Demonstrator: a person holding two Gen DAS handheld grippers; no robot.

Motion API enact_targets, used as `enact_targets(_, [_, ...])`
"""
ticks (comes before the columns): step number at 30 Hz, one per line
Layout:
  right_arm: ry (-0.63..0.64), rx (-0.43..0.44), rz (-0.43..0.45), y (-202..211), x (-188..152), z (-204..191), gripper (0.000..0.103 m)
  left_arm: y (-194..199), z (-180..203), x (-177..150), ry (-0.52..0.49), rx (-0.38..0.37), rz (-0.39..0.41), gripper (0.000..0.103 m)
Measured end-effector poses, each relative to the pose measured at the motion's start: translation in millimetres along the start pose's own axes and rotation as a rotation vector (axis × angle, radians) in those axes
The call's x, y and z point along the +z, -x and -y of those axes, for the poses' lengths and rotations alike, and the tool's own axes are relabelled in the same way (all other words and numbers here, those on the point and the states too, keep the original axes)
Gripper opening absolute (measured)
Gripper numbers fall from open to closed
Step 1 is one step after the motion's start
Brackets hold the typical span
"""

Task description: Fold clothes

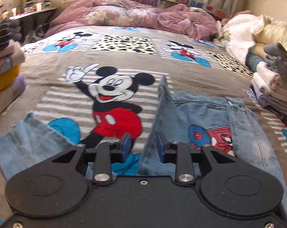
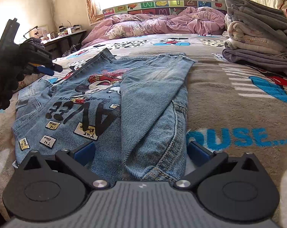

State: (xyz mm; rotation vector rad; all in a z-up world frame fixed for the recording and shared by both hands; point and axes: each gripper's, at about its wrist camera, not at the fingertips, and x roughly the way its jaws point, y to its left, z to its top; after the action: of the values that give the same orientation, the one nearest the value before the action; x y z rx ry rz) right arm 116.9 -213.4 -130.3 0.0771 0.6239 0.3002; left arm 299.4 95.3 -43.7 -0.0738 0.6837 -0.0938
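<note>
Bedroom, bed [image 2: 229,95] covered with a Mickey Mouse blanket [image 1: 113,98]; crumpled pink duvet [image 2: 162,24] at the headboard end under the window. Folded clothes stacked on both edges: grey/cream stack [image 2: 257,38] on the right side, striped/yellow stack [image 1: 4,60] on the left. Cluttered bench [image 2: 67,34] against the far wall.

Denim jacket [image 2: 97,102] lies back-up on the blanket, printed side showing, one sleeve [image 2: 153,98] folded across the middle.

Left gripper [image 1: 143,145]: jaws partly apart, not clamped; a raised denim edge [image 1: 158,114] stands between them, touching the right pad.

Right gripper [image 2: 141,152]: jaws wide apart, straddling the folded sleeve near the jacket's near edge, gripping nothing.
</note>
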Motion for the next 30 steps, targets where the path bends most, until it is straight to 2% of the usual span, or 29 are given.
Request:
enact_targets(3, [-0.001,0.001,0.002,0,0,1,0.103,-41,16,15,-0.047,-0.017,-0.030,0.028])
enact_targets(4, [0.000,0.001,0.002,0,0,1,0.103,-56,16,20,-0.050,-0.001,-0.044,0.028])
enact_targets(5, [0.001,0.001,0.003,-1,0,1,0.103,-76,7,25,-0.027,0.082,-0.082,0.028])
enact_targets(6, [0.002,0.001,0.003,-1,0,1,0.103,-93,-2,31,0.006,0.145,-0.113,0.036])
enact_targets(8, [0.004,0.000,0.005,-1,0,0,0.103,-101,-16,44,0.117,0.123,-0.121,0.034])
enact_targets(11, [0.006,0.000,0.006,-2,-1,0,0.103,-86,13,64,-0.002,0.070,0.010,0.035])
enact_targets(13, [0.008,0.000,0.008,-2,-1,0,0.103,-92,24,70,-0.009,0.008,0.036,0.035])
enact_targets(15, [0.010,-0.001,0.009,-3,-1,0,0.103,-120,27,67,-0.025,0.011,-0.030,0.033])
enact_targets(16, [0.011,-0.001,0.010,-3,-1,-1,0.103,-140,22,63,-0.016,0.089,-0.096,0.032])
enact_targets(17, [0.011,-0.001,0.010,-3,-1,-1,0.103,-141,13,67,0.059,0.080,-0.090,0.031])
enact_targets(18, [0.010,0.000,0.011,-3,-1,0,0.103,-143,4,70,0.133,0.071,-0.085,0.023])
enact_targets(19, [0.009,0.002,0.011,-3,-1,0,0.103,-142,-2,74,0.191,0.058,-0.069,0.021])
enact_targets(21, [0.009,0.004,0.012,-3,-1,0,0.103,-124,3,82,0.182,0.012,0.021,0.021])
enact_targets(22, [0.010,0.004,0.013,-4,-1,1,0.103,-125,4,82,0.180,0.008,0.012,0.021])
enact_targets(25, [0.009,0.007,0.014,-4,-1,2,0.103,-156,1,71,0.137,0.067,-0.116,0.021])
enact_targets(26, [0.009,0.008,0.014,-4,-1,2,0.103,-147,-2,73,0.189,0.077,-0.095,0.011])
enact_targets(27, [0.008,0.008,0.014,-4,-1,2,0.103,-137,-4,76,0.230,0.078,-0.064,0.010])
enact_targets(28, [0.008,0.008,0.014,-4,-1,2,0.103,-119,-3,75,0.235,0.044,0.007,0.011])
enact_targets(29, [0.009,0.007,0.013,-5,-1,2,0.103,-104,-1,74,0.240,0.021,0.065,0.020])
enact_targets(30, [0.010,0.006,0.013,-5,-1,2,0.103,-100,-1,70,0.248,0.038,0.065,0.027])
